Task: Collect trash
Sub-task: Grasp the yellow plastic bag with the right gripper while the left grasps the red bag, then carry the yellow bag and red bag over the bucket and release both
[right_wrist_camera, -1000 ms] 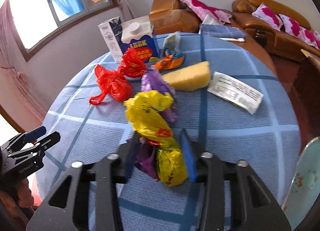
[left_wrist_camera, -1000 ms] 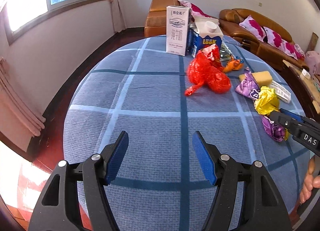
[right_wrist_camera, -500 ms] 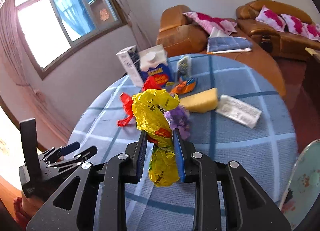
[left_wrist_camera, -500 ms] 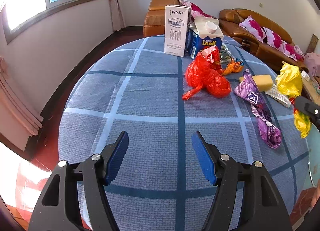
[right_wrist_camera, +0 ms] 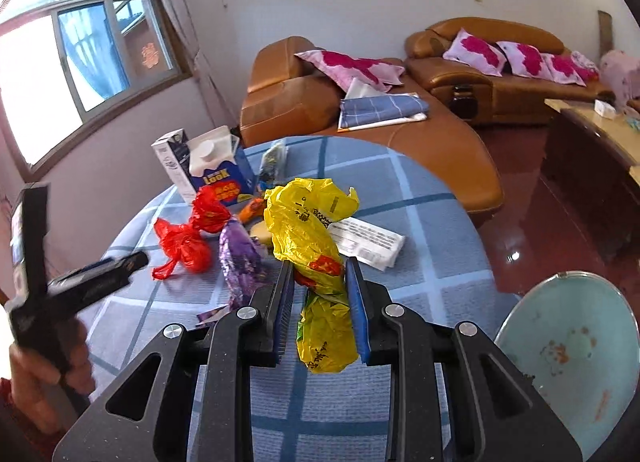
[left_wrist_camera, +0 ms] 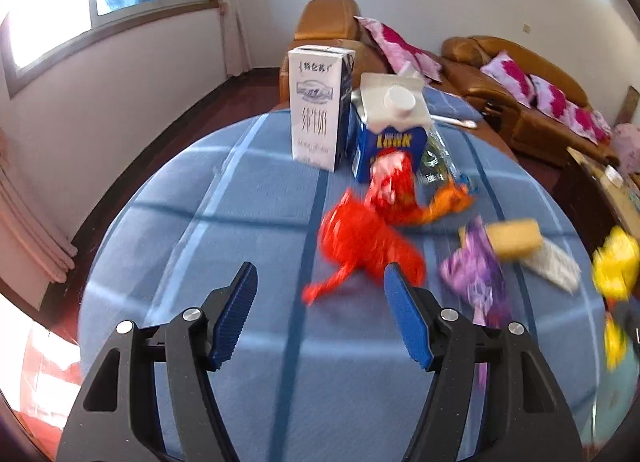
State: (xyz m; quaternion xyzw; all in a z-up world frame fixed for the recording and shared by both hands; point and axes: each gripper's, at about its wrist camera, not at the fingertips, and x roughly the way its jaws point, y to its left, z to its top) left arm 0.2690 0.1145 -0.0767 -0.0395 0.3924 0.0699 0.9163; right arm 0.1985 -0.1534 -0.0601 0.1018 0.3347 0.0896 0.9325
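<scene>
My right gripper [right_wrist_camera: 320, 274] is shut on a crumpled yellow plastic bag [right_wrist_camera: 308, 229] and holds it above the blue checked table [right_wrist_camera: 420, 246]; the bag shows blurred in the left wrist view [left_wrist_camera: 614, 262]. My left gripper [left_wrist_camera: 320, 286] is open and empty, just short of a red plastic bag [left_wrist_camera: 360, 242], which also shows in the right wrist view [right_wrist_camera: 182, 248]. A purple wrapper [left_wrist_camera: 476, 274] [right_wrist_camera: 238, 258], a second red bag [left_wrist_camera: 390, 185], an orange wrapper [left_wrist_camera: 450, 197], a yellow sponge [left_wrist_camera: 514, 236] and a white packet [right_wrist_camera: 366, 242] lie on the table.
A white milk carton [left_wrist_camera: 318, 121] and a blue carton with a white cap [left_wrist_camera: 390, 129] stand at the table's far side. A light blue basin [right_wrist_camera: 568, 346] sits low at the right of the table. Brown sofas [right_wrist_camera: 472, 57] stand behind.
My right gripper has lifted the yellow bag higher and swung it right, toward the basin. My left gripper has moved forward toward the red bag, still open.
</scene>
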